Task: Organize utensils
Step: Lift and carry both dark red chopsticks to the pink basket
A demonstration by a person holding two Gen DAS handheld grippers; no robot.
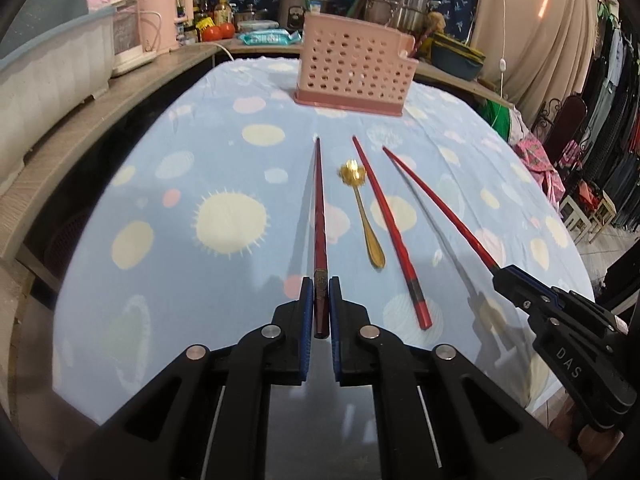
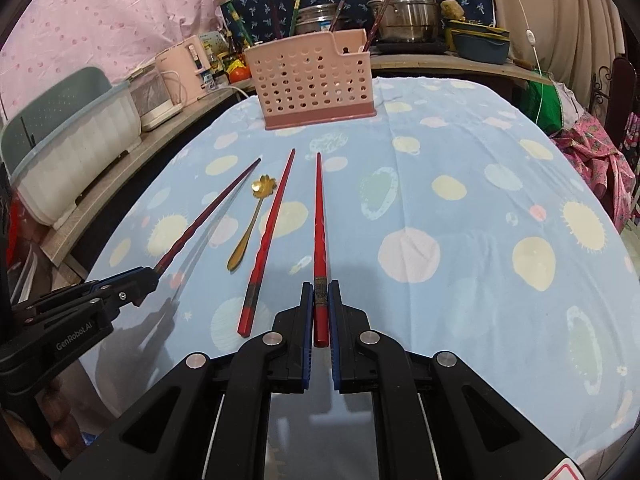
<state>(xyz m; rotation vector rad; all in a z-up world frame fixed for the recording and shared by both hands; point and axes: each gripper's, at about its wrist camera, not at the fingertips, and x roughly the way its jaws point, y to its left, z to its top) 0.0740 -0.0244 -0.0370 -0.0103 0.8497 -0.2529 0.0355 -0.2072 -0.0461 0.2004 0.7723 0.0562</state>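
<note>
My left gripper (image 1: 321, 284) is shut on the butt end of a dark red chopstick (image 1: 319, 208), which points away toward a pink perforated utensil holder (image 1: 352, 68) and casts a shadow on the cloth. My right gripper (image 2: 321, 286) is shut on a brighter red chopstick (image 2: 319, 216), also held off the cloth. Between the two held sticks, a third red chopstick (image 2: 268, 248) and a gold flower-bowled spoon (image 2: 250, 228) lie flat. Each gripper shows in the other's view: right gripper (image 1: 500, 270), left gripper (image 2: 150, 276). Several utensils stand in the holder (image 2: 312, 80).
A blue spotted cloth (image 2: 460, 200) covers the round table. On a shelf along the left stand a white dish rack (image 1: 52, 68) and a pink appliance (image 1: 164, 16). Steel pots (image 2: 404, 8) sit behind the holder. Clothes hang at the right (image 1: 616, 120).
</note>
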